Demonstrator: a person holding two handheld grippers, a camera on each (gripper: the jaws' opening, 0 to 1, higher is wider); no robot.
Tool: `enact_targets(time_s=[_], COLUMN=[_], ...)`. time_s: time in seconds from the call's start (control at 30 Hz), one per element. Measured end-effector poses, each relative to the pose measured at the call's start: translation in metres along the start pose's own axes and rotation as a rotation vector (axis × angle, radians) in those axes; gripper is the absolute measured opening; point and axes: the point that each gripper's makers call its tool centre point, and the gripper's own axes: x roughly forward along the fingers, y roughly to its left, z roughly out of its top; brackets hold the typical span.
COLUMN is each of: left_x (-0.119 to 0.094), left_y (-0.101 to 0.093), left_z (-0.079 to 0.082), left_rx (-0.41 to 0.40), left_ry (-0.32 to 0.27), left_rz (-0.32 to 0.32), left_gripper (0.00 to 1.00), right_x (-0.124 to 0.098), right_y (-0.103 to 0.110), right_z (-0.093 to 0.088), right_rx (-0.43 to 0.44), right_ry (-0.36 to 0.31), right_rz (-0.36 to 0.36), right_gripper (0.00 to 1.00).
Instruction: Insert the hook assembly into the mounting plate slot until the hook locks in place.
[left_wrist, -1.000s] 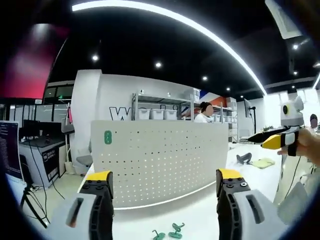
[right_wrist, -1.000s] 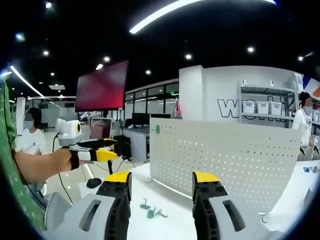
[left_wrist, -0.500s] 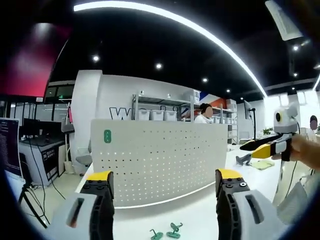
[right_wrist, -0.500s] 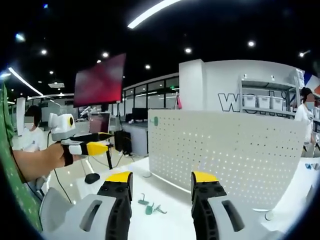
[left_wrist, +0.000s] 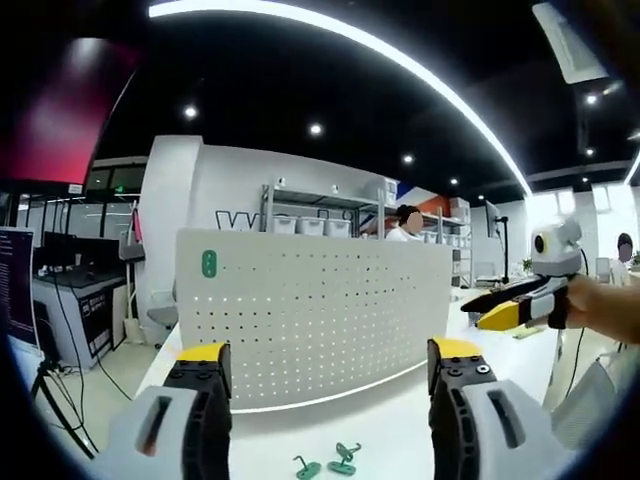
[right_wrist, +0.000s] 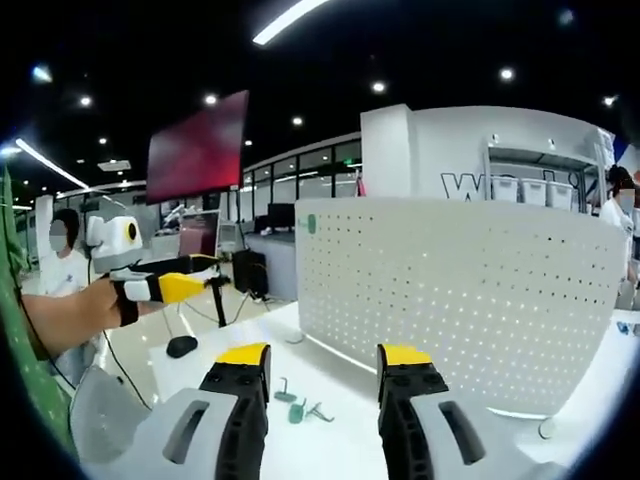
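Near worktop (left_wrist: 400, 440) front edge, hooks (left_wrist: 335, 462) lie loose before upright pegboard (left_wrist: 310, 320); both hand-held grippers, left (left_wrist: 318, 375) and right (right_wrist: 322, 370), jaws apart, empty.

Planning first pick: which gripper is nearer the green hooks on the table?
Hard to call. Green hooks lie between the left gripper jaws; in the right gripper view they also sit between.

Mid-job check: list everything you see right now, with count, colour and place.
Pegboard: one, white, upright on the table.
Hooks: about three, green, lying on the table before the pegboard.
Table: one, white.
Shelf: one, grey with white bins, behind the pegboard.
Screen: one, red, hanging upper left in the right gripper view.
Left gripper: yellow-tipped, open, empty.
Right gripper: yellow-tipped, open, empty.
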Motion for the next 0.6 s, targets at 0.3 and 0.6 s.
enact_targets(time_s=[0.3,0.6], left_x=[0.000,0.003], left_y=[-0.002,-0.005], left_z=[-0.004,-0.014], left_rx=[0.006,0.002], left_ry=[0.013,0.033], left_rz=[-0.013,-0.022], left_gripper=[0.80,0.79], right_x=[0.019,0.027], right_y=[0.004,-0.001], right_z=[-0.014,-0.030], right_rx=[0.001,0.012], right_ry=[0.039,0.076], right_rz=[0.030,0.031], right_gripper=[0.39,0.39])
